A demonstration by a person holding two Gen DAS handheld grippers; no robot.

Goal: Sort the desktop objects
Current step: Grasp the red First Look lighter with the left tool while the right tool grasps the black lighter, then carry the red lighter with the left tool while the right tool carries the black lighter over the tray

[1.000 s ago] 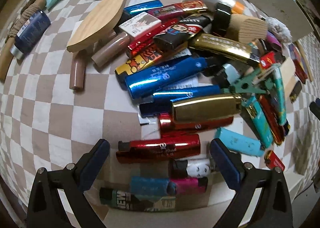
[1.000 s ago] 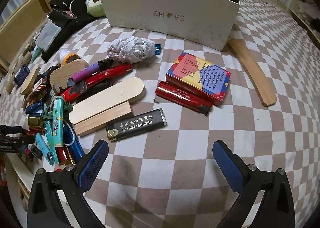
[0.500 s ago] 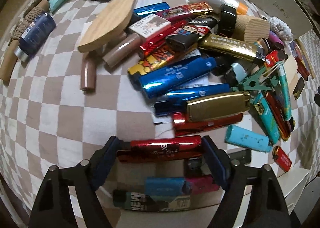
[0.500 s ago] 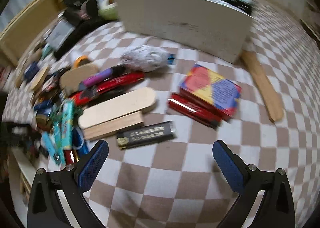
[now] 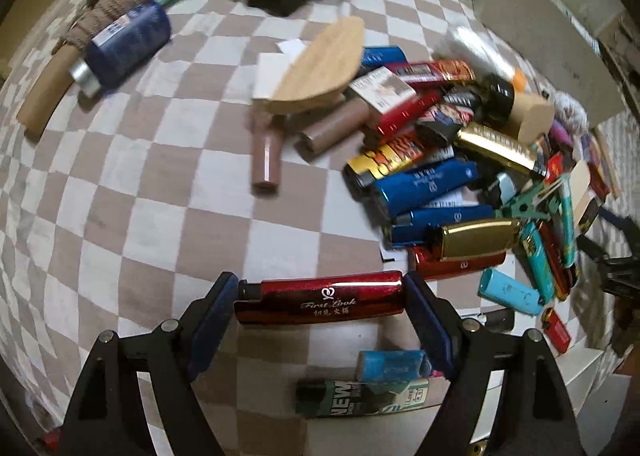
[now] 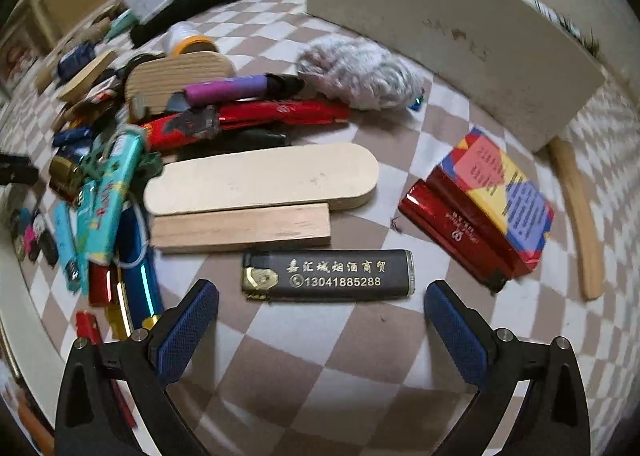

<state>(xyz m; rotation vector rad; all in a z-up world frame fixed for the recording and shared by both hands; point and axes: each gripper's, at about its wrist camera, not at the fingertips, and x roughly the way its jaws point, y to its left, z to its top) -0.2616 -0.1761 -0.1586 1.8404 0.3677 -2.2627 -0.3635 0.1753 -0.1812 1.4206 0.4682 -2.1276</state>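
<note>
The left gripper [image 5: 320,298] is clamping the red lighter [image 5: 320,298] end to end, crosswise. The right gripper [image 6: 321,314], jaws wide, is facing the black lighter [image 6: 328,275] (also crosswise) lying on the bench [image 6: 320,368].

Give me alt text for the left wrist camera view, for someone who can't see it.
The left hand-held gripper is shut on a red lighter, gripped end to end above a checkered cloth. To the right lies a heap of lighters, with a leaf-shaped wooden piece behind.
</note>
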